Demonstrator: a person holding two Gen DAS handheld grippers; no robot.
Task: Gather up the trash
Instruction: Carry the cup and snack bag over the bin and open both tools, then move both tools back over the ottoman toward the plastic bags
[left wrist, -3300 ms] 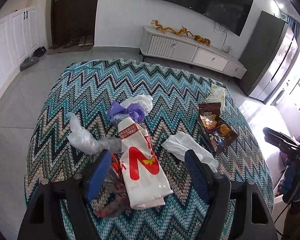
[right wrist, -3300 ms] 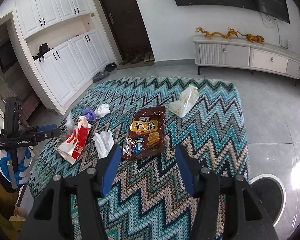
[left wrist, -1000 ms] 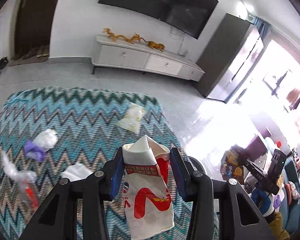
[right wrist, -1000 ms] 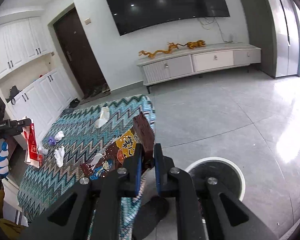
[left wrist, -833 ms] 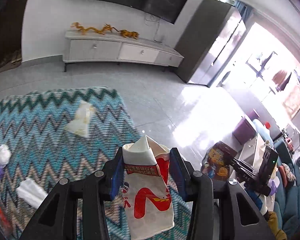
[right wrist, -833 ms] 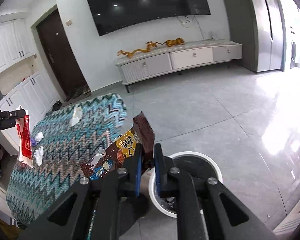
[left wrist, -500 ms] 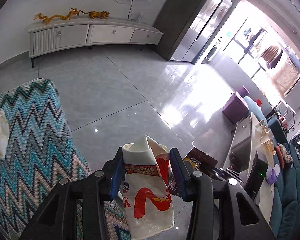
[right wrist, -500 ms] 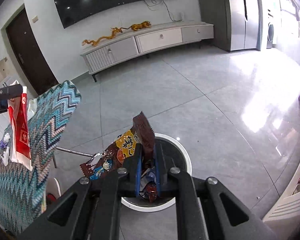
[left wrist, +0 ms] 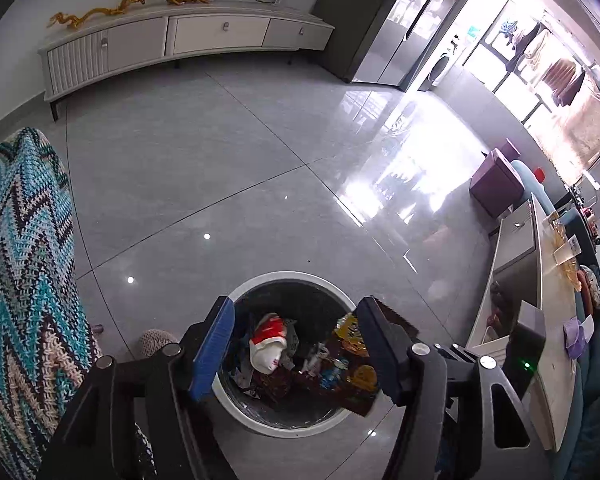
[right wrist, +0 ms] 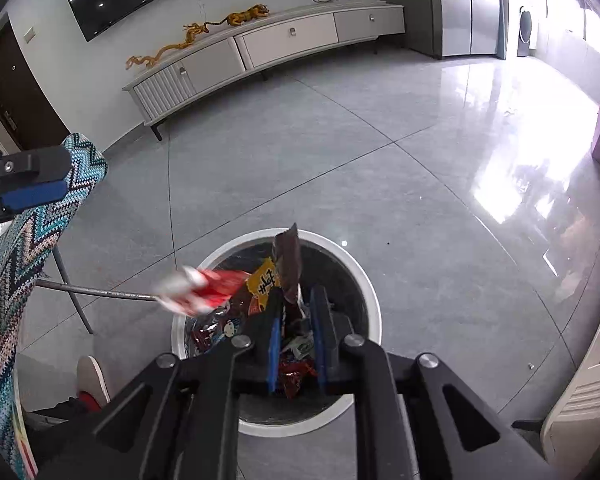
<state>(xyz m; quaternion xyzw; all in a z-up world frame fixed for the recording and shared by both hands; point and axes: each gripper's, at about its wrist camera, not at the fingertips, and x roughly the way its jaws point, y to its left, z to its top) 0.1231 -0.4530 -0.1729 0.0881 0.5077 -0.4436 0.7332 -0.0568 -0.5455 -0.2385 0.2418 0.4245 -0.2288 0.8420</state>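
Observation:
A round white-rimmed trash bin [left wrist: 260, 280] [right wrist: 364, 276] stands on the grey floor and holds several wrappers. My left gripper [left wrist: 294, 344] is open and empty above it. The red and white paper bag [left wrist: 269, 344] is below it in the bin; in the right wrist view it [right wrist: 200, 286] is a blur in the air over the rim. My right gripper [right wrist: 296, 320] has opened a little over the bin. The brown snack packet [right wrist: 286, 260] [left wrist: 350, 356] stands between its pads; I cannot tell if they still touch it.
The table with the zigzag knit cloth [left wrist: 24, 264] [right wrist: 24, 232] is at the left, its metal legs [right wrist: 72, 292] near the bin. A white TV cabinet [right wrist: 260, 48] stands along the far wall. A low white bench [left wrist: 540, 300] is at the right.
Both grippers have swung from the table to above the bin. The left gripper has opened and dropped the red and white bag. The right gripper has opened slightly around the snack packet.

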